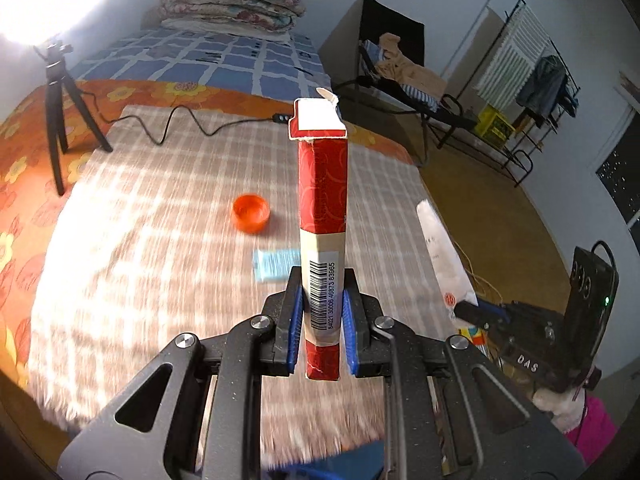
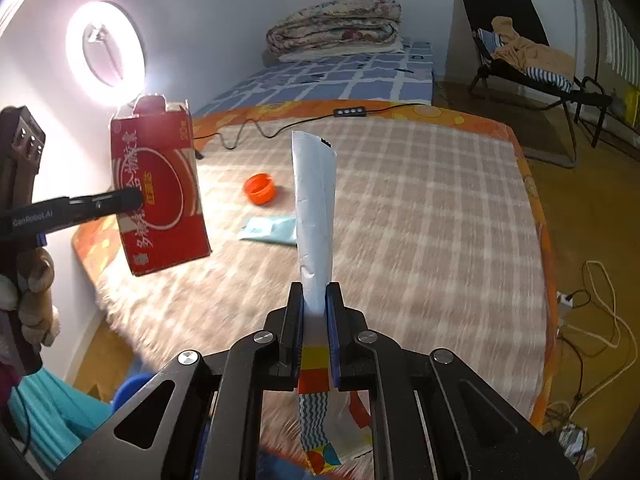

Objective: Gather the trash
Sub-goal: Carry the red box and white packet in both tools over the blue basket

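My left gripper [image 1: 322,296] is shut on a red carton [image 1: 323,200] with a barcode, held upright above the checked blanket [image 1: 160,208]. In the right wrist view the same red carton [image 2: 160,192] hangs at the left, pinched by the left gripper [image 2: 132,200]. My right gripper [image 2: 314,300] is shut on a white snack wrapper [image 2: 314,208] that stands up between its blue pads; the white snack wrapper [image 1: 444,256] also shows at the right of the left view. An orange bottle cap [image 1: 251,213] [image 2: 261,189] and a light-blue packet [image 1: 276,264] [image 2: 269,230] lie on the blanket.
A black tripod [image 1: 60,112] with a bright ring light [image 2: 105,52] stands at the left, its cable and switch [image 2: 350,112] trailing over the blanket. Folded quilts [image 1: 232,4] sit at the bed's far end. A chair with clothes [image 1: 400,68] and floor cables [image 2: 600,320] are on the right.
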A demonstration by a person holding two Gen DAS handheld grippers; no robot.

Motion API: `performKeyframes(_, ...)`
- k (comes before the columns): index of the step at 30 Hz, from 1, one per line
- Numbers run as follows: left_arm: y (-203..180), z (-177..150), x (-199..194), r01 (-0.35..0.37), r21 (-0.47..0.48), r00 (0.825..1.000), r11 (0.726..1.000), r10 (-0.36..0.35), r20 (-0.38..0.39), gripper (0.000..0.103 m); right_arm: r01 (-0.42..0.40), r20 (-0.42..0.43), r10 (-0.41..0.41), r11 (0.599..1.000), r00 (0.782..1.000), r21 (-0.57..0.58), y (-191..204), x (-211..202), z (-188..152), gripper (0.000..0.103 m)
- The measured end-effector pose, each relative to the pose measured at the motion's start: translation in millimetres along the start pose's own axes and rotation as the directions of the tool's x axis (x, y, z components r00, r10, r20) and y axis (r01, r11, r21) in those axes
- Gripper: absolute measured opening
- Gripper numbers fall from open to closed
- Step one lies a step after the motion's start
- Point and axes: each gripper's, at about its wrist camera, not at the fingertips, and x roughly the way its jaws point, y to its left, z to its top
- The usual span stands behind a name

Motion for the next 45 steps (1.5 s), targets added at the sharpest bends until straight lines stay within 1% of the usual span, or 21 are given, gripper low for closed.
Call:
performKeyframes(6,2,-40,-37,0.004,0.014,1.0,1.0,-0.004,-0.017,0.016,-0.022,0.012,0.022,1.0,1.0,-0.001,19,-24,-24,0.009)
performKeyframes(15,8,-108,-62,-0.005,0.016,0.996,1.0,0.006,-0.089,0.016,-0.081,-0.009,0.081,0.997,0.997,-0.016,58,-43,-61,0.009)
performKeyframes(18,11,-126,-70,-0.013,0.012,0.995,1.0,0.014,-0.097,0.016,-0.099,-0.021,0.098,0.995,0.995,-0.026,69,-44,-72,0.009)
performKeyframes(23,17,-148,-79,-0.023,0.005,0.994,1.0,0.023,-0.111,0.016,-0.135,-0.048,0.133,0.99,0.99,-0.03,89,-42,-92,0.009)
performKeyframes(28,16,-171,-87,-0.047,0.046,0.991,0.998,0.053,-0.12,0.016,-0.154,-0.071,0.15,0.987,0.986,-0.046,105,-36,-106,0.009)
performKeyframes(35,19,-203,-85,-0.052,0.053,0.984,0.997,0.061,-0.167,0.016,-0.187,-0.111,0.182,0.982,0.977,-0.04,122,-26,-126,0.009)
performKeyframes(40,21,-215,-82,-0.054,0.045,0.98,0.998,0.062,-0.188,0.016,-0.2,-0.141,0.192,0.979,0.971,-0.048,134,-21,-141,0.009)
performKeyframes(45,23,-224,-81,-0.062,0.047,0.978,0.997,0.07,-0.197,0.016,-0.206,-0.151,0.196,0.977,0.969,-0.053,140,-21,-149,0.009)
